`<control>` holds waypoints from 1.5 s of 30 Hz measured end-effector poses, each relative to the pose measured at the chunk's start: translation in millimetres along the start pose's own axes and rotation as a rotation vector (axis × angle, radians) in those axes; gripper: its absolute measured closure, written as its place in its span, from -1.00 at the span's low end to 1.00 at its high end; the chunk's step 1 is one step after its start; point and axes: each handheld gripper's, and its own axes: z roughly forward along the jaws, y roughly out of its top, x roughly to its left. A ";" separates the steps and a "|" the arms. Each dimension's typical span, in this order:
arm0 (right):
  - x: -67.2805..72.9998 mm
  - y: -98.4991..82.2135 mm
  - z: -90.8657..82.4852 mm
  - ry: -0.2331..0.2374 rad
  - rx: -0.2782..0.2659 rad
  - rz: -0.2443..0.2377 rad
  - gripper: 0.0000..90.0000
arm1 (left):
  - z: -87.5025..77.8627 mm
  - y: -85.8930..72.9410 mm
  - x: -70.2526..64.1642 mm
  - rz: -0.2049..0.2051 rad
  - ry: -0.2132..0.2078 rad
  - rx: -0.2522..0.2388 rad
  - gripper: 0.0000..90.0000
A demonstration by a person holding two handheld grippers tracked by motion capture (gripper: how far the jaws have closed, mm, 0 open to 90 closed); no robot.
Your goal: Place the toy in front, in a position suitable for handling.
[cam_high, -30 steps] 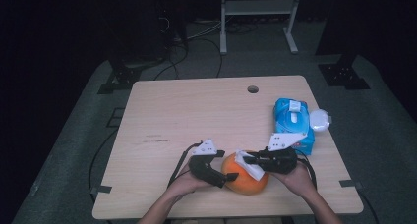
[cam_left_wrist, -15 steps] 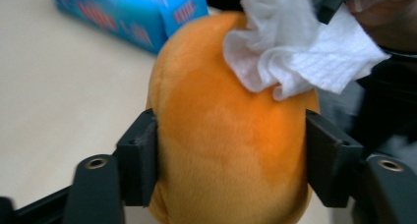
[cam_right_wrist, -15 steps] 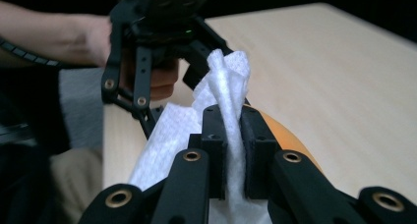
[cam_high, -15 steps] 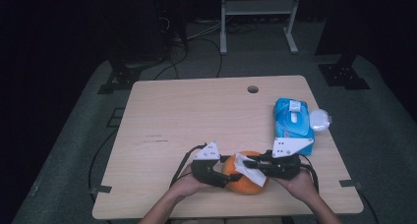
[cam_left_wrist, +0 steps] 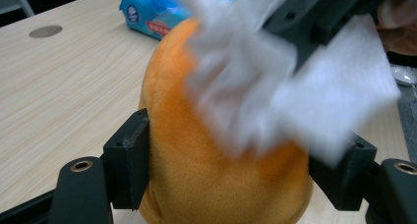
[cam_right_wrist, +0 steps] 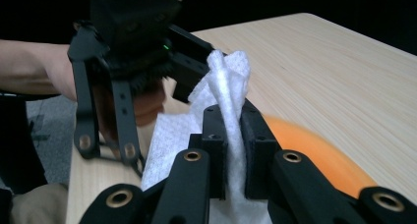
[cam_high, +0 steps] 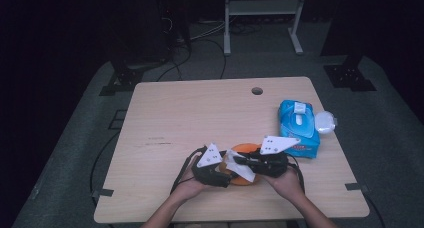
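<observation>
Since a second ago, the left gripper (cam_high: 220,175) has been closing then easing its jaws, now clasping the orange plush toy (cam_left_wrist: 216,170) near the table's (cam_high: 200,113) front edge; the right gripper (cam_right_wrist: 231,150) is pinching a white wipe (cam_right_wrist: 228,86) across it.

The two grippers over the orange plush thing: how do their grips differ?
The left gripper has its fingers spread wide around the orange plush; they have just been closing and reopening a little. The right gripper has its fingers pinched nearly together on a thin white wipe. The left steadies from the sides; the right works above. Both are black and hand-held.
</observation>
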 end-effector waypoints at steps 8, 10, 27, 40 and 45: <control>-20.3 -3.8 -16.3 -0.123 0.004 0.019 0.81 | -3.3 -4.3 2.7 -0.026 -0.011 0.010 -0.39; -27.3 -10.0 -24.4 -0.150 -0.002 0.045 0.81 | -3.9 -4.7 2.9 -0.032 -0.022 0.014 -0.40; -16.8 -10.6 -20.0 -0.115 0.007 0.002 0.81 | -9.6 -2.9 7.1 -0.085 -0.068 -0.004 -0.37; -17.6 -7.4 -17.5 -0.129 0.016 0.012 0.81 | -10.8 -5.9 -1.4 -0.034 -0.077 0.006 -0.35; -16.2 -13.2 -20.8 -0.103 0.014 -0.006 0.81 | -16.5 -0.5 6.7 -0.072 -0.140 -0.023 -0.59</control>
